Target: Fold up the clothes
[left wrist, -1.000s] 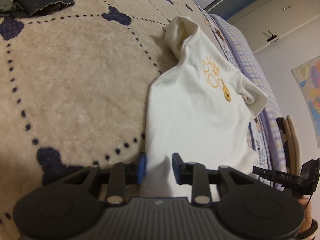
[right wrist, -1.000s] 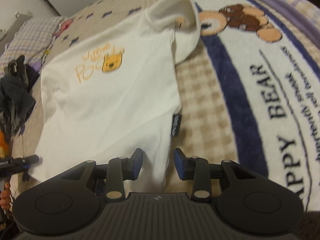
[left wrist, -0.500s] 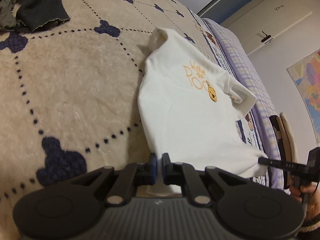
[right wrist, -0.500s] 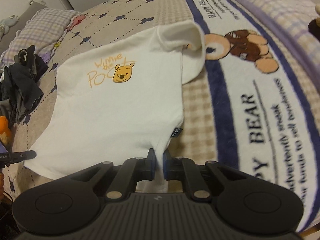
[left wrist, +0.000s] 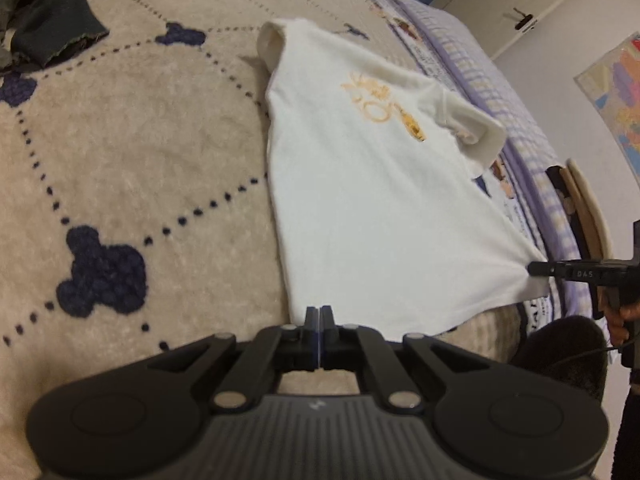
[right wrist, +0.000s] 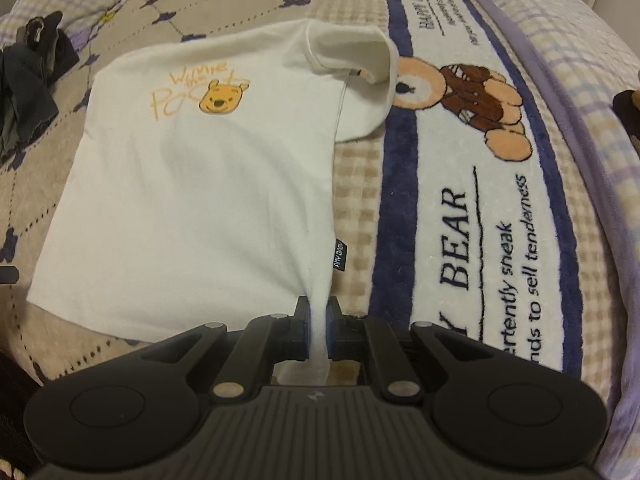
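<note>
A white T-shirt (left wrist: 372,208) with a yellow bear print lies front up on the bed blanket (left wrist: 140,152), stretched toward me. My left gripper (left wrist: 319,314) is shut at the shirt's near left hem corner; its pads look fully together and the hem edge sits right at them. My right gripper (right wrist: 318,312) is shut on the right hem corner of the T-shirt (right wrist: 208,200), white cloth showing between its pads. The right gripper also shows in the left wrist view (left wrist: 536,269), pulling that corner taut.
A pile of dark clothes (left wrist: 44,12) lies at the far left of the bed; it also shows in the right wrist view (right wrist: 28,76). The blanket's bear border (right wrist: 472,92) and the bed's right edge run beside the shirt. Wardrobe doors (left wrist: 520,8) stand behind.
Both grippers went from open around the hem corners to shut on them, then pulled back toward me, stretching the shirt flat and drawing its hem nearer.
</note>
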{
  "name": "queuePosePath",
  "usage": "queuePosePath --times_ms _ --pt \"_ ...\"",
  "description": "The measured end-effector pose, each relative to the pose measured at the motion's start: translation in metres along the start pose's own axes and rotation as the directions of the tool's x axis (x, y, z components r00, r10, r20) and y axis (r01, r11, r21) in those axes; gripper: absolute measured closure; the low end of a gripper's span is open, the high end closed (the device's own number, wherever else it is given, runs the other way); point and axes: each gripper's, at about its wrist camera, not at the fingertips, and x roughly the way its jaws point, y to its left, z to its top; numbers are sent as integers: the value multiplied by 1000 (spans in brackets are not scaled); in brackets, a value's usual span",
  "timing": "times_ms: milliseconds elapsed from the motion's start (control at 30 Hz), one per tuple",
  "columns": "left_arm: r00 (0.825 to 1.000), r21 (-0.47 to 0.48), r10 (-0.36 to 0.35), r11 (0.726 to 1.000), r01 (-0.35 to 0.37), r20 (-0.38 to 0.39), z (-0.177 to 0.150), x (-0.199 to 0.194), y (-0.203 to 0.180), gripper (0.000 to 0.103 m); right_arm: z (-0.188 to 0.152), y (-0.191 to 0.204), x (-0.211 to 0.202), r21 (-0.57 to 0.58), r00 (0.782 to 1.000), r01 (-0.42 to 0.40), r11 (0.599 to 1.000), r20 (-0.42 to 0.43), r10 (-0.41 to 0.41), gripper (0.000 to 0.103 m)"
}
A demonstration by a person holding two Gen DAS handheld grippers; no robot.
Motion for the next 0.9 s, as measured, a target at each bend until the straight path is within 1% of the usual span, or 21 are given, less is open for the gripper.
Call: queuePosePath --times_ms 133,200,233,267,300,333,367,400,433,467,533,600,667,800,900 --pt "1000 -21 27 999 -27 1 3 7 5 102 0 4 16 -13 998 25 1000 -50 -25 94" --pt "999 -34 36 999 -36 7 6 8 7 101 1 3 21 -3 998 30 1000 -61 -30 90" --pt "999 -40 40 998 -40 10 8 8 8 101 2 2 23 4 997 32 999 -64 -31 84" --pt "999 -47 45 998 -44 13 10 9 9 98 3 -1 24 17 998 32 999 -63 -31 78" --pt "998 -53 50 997 -49 23 13 8 10 96 5 -4 24 32 998 29 999 -57 -27 74" --pt "998 -61 52 997 -50 34 17 8 11 92 8 -7 24 48 998 27 998 -50 -25 71" --pt "997 -69 56 996 -53 44 22 8 11 85 10 -10 24 64 999 25 998 -43 -23 71" --pt "997 -74 63 995 -59 54 26 7 11 81 12 -13 24 79 999 23 997 -35 -20 70" --pt "995 -77 72 995 -66 67 31 7 10 72 15 -16 24 94 999 23 995 -28 -21 69" --pt "994 -78 78 994 -71 82 35 6 9 65 18 -19 25 106 1000 25 994 -17 -24 69" --pt "991 -85 85 993 -76 106 45 6 5 58 25 -24 26 129 1000 28 991 0 -28 65" --pt "988 -100 84 992 -72 126 56 8 2 53 32 -29 29 161 1000 12 987 17 -15 64" --pt "987 -118 83 991 -66 141 67 12 -1 43 41 -32 32 190 999 -6 982 36 -1 60" --pt "980 -114 92 991 -73 174 85 21 -14 42 61 -37 40 255 997 -39 966 78 20 59" --pt "977 -96 105 991 -88 185 96 34 -22 37 73 -42 38 283 994 -49 958 107 19 59"
